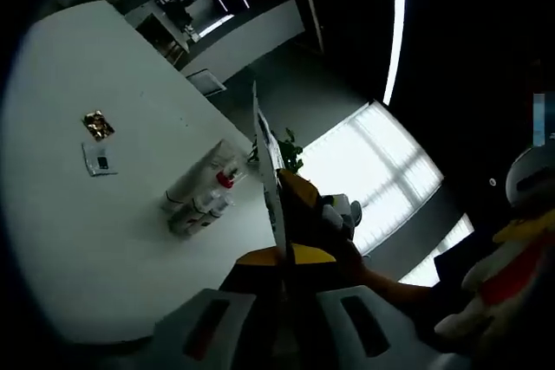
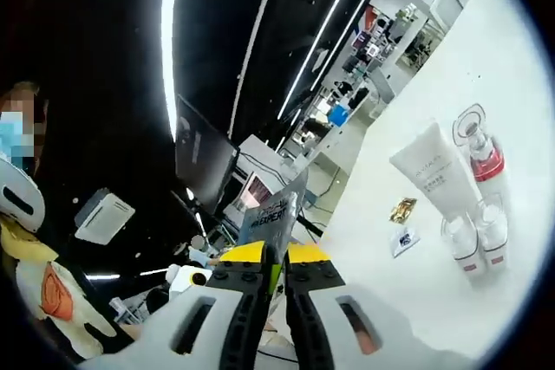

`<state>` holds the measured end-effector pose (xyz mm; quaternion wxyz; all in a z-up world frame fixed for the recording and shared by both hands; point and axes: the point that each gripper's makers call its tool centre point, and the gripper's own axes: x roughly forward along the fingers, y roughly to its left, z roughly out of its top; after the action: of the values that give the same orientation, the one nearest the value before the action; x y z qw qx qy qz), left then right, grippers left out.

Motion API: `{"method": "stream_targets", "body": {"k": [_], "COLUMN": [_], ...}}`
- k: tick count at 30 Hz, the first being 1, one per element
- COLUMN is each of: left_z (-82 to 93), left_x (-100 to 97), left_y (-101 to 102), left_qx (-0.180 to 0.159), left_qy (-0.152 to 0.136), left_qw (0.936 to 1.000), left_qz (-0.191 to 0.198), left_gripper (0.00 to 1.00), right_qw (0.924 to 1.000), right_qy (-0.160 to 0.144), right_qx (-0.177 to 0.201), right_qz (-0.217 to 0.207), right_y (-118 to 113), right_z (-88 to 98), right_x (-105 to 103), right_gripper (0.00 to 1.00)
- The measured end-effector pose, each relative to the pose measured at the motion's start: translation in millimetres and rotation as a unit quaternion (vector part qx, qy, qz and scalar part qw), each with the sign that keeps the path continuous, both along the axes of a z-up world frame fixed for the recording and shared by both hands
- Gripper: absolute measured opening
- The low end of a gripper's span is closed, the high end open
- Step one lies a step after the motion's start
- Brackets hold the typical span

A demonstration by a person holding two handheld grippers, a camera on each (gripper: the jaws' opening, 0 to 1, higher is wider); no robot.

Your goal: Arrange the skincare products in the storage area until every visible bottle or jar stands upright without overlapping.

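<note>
One tube (image 2: 434,171), one red-banded bottle (image 2: 482,155), two small bottles (image 2: 475,240) upright on the surface (image 2: 416,275); both grippers' fingers clenched on a card (image 2: 270,214).

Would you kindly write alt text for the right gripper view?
The right gripper, its jaws shut on a thin printed card, points across a white table. At right stand a white tube, a red-banded bottle and two small bottles, with two small packets lying nearby.

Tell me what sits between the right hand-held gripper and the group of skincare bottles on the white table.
Nothing on the table blocks it. The right hand-held gripper is shut on a thin printed card, which sticks up ahead of the jaws, left of the white skincare bottles across bare white table.
</note>
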<state>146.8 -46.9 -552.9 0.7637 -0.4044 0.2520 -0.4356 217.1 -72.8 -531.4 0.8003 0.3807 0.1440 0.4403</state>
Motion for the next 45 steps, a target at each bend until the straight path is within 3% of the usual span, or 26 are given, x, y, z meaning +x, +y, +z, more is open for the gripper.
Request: {"method": "stream_targets", "body": {"k": [5,9,11,17,24,45], "left_z": [1.6,5.9,5.7,2.2,-3.0,-41.6], "left_x": [0.2,3.7,5.1,8.8,14.3,32.4], "left_y": [0.0,2.0,3.3,5.0,4.3,-0.7], "left_qx": [-0.013,-0.036,-0.038,-0.033,-0.028,-0.002], "left_qy": [0.003,0.009,0.012,0.017,0.024,0.067], "left_qw": [0.9999,0.9993,0.9991,0.9992,0.9992,0.9977], "left_qz": [0.001,0.011,0.013,0.012,0.013,0.008], "left_gripper": [0.0,0.0,0.0,0.0,0.0,0.0], "right_qw": [0.9997,0.9986,0.9982,0.9979,0.9977,0.9924], "right_qy": [-0.021,-0.049,-0.06,-0.062,-0.058,-0.049], "right_qx": [0.004,0.019,0.007,-0.008,-0.036,-0.094], "right_qz": [0.006,0.005,0.005,0.016,0.002,-0.062], "right_y": [-0.2,-3.4,-3.7,-4.4,-10.1,-49.7], "right_z": [5.9,15.8,15.6,9.8,0.4,-22.9], "right_x": [-1.2,-5.0,-7.1,-11.5,-9.6,-2.9], "right_gripper": [0.12,0.39,0.46,0.56,0.78,1.0]}}
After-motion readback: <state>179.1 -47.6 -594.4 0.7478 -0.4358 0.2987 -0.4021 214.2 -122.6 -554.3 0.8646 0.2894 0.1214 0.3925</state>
